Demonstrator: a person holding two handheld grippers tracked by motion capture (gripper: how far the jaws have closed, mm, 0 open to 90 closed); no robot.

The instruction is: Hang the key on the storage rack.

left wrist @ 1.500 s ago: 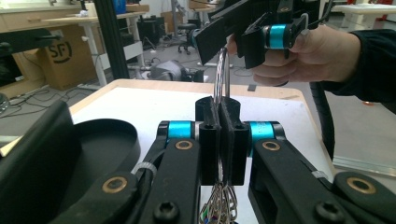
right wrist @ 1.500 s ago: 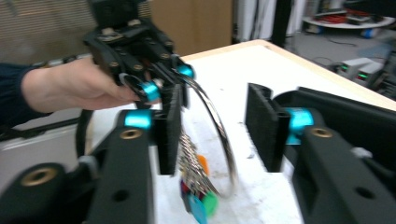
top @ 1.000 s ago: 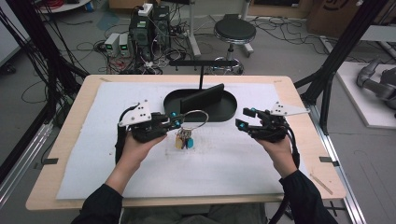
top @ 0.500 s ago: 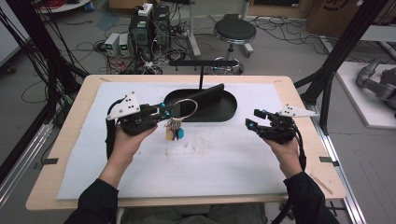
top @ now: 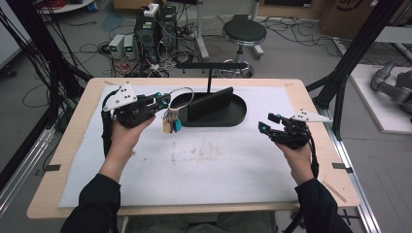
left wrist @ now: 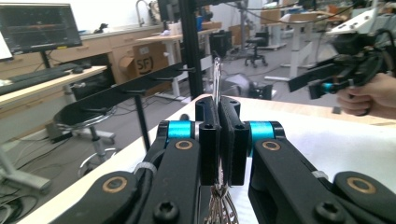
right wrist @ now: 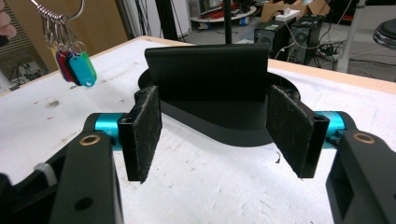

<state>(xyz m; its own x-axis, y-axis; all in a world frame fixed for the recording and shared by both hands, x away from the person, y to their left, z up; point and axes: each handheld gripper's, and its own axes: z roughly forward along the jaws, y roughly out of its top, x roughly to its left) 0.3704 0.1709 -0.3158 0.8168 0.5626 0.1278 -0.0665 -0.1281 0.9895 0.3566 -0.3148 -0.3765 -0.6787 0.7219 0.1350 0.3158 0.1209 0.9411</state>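
Left gripper (top: 163, 101) clamped on the key ring (top: 181, 97); right gripper (top: 270, 123) gaping with nothing in it.

From my remote seat, I saw the left gripper held above the white mat (top: 204, 160), its jaws pressed tight on the thin wire of the key ring, which rose straight up between them in the left gripper view (left wrist: 217, 77). The bunch of keys and coloured tags (top: 171, 124) dangled just below that gripper's tip, clear of the mat. Directly ahead of it sat the black oval tray (top: 238, 116) with its upright black panel (top: 210, 103) and T-shaped stand (top: 210, 68). The right gripper hovered well apart, on the far side of the tray, its padded jaws spread wide and facing the panel (right wrist: 208, 70); the tags (right wrist: 74, 65) hung off to its upper left.
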